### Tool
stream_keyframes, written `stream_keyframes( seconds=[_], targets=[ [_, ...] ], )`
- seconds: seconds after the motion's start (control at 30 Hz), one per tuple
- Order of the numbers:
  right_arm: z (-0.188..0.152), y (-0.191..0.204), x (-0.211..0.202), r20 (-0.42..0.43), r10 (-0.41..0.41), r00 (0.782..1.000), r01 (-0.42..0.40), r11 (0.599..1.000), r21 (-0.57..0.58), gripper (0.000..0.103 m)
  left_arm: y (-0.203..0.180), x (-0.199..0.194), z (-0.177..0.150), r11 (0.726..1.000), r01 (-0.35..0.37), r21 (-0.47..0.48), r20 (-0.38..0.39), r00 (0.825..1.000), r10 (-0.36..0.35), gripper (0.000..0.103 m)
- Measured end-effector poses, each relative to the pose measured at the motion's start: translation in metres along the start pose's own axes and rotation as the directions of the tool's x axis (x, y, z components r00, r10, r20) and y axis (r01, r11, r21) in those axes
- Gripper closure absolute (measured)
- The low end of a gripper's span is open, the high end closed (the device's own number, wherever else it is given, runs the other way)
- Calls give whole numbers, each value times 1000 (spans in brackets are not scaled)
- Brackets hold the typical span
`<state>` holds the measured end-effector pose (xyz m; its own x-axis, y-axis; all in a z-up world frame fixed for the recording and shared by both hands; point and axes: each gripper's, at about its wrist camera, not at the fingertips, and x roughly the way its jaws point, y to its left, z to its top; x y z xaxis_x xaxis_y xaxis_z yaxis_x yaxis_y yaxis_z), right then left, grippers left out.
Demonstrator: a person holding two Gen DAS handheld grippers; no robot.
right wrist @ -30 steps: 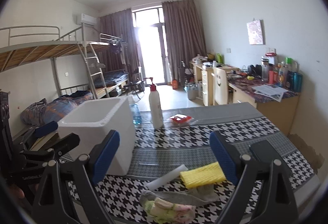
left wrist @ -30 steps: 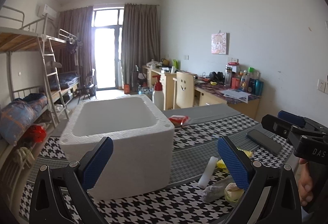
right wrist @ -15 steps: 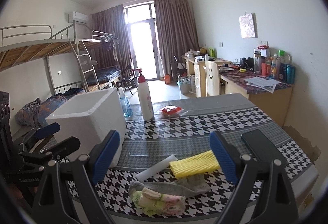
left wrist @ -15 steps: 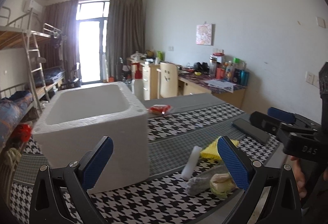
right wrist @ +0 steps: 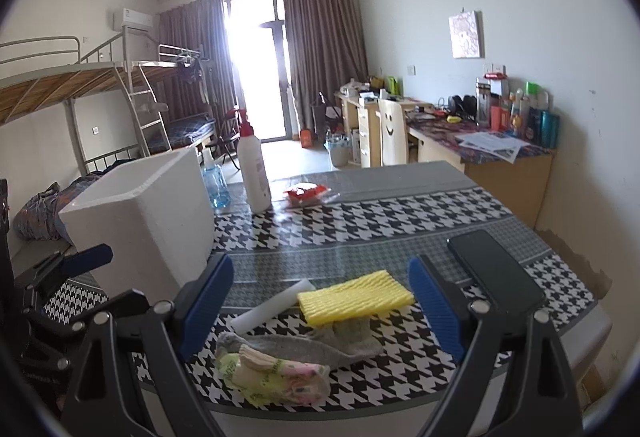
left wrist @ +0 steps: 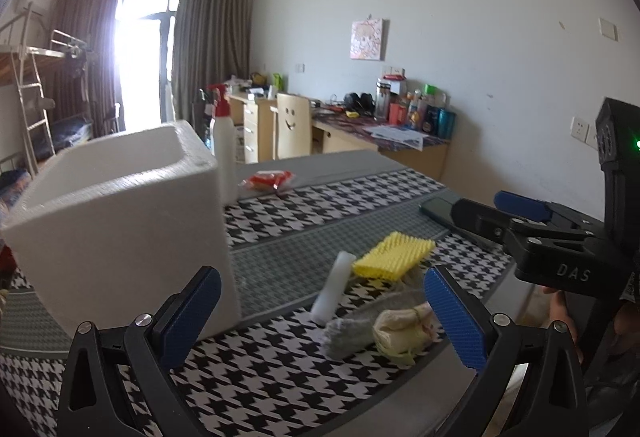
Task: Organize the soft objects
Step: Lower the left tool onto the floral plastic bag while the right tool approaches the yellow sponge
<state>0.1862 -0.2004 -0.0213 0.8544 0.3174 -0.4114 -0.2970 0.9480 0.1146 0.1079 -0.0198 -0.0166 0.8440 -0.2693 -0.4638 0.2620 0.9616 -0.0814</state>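
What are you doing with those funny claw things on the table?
A person holds a claw in each hand, and both the left gripper and the right gripper are open with nothing in them. On the table lie a yellow sponge, a white foam stick, a grey sock and a rolled pale sock bundle. The white foam box stands beside them. Nothing soft has been picked up yet.
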Motion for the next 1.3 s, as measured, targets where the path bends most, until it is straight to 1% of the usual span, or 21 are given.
stream_keyframes(
  seconds=[0.3, 0.5, 0.73, 0.8, 0.87, 0.97, 1.03, 1.07, 1.13, 1.17, 1.2, 1.3],
  targets=[
    [-12, -12, 8, -47, -9, 999, 9, 1000, 7, 11, -15, 14, -12, 999, 32, 4, -43, 999, -32, 1],
    [-17, -21, 9, -61, -20, 998, 21, 1000, 17, 11, -21, 22, -16, 997, 75, -3, -68, 995, -75, 1],
    [-23, -26, 15, -89, -6, 996, 9, 1000, 29, 11, -32, 36, -21, 995, 96, 0, -104, 990, -95, 2],
    [-24, -28, 18, -96, -5, 995, 8, 999, 31, 11, -35, 42, -23, 994, 107, 1, -126, 986, -106, 10],
    [-25, -31, 21, -105, -4, 995, 7, 999, 32, 11, -37, 48, -25, 993, 122, 3, -146, 982, -120, 13],
    [-26, -33, 27, -125, -17, 992, 20, 999, 28, 11, -39, 53, -27, 992, 129, 9, -157, 979, -126, 15],
    [-26, -33, 28, -128, -10, 992, 14, 999, 33, 11, -40, 56, -28, 991, 131, 13, -165, 978, -127, 16],
    [-26, -33, 29, -128, -7, 992, 11, 999, 32, 11, -40, 59, -28, 991, 133, 14, -174, 976, -128, 18],
    [-27, -31, 30, -128, -8, 992, 11, 1000, 23, 11, -39, 65, -29, 989, 146, 12, -191, 971, -141, 27],
    [-28, -31, 31, -130, -9, 991, 12, 1000, 20, 11, -39, 68, -29, 988, 157, 7, -203, 967, -152, 33],
    [-28, -31, 33, -134, -7, 991, 10, 1000, 20, 11, -39, 70, -29, 986, 166, 3, -210, 964, -162, 37],
    [-31, -31, 41, -156, 2, 988, 2, 1000, 24, 11, -40, 74, -31, 985, 169, 16, -220, 962, -161, 37]
  ],
)
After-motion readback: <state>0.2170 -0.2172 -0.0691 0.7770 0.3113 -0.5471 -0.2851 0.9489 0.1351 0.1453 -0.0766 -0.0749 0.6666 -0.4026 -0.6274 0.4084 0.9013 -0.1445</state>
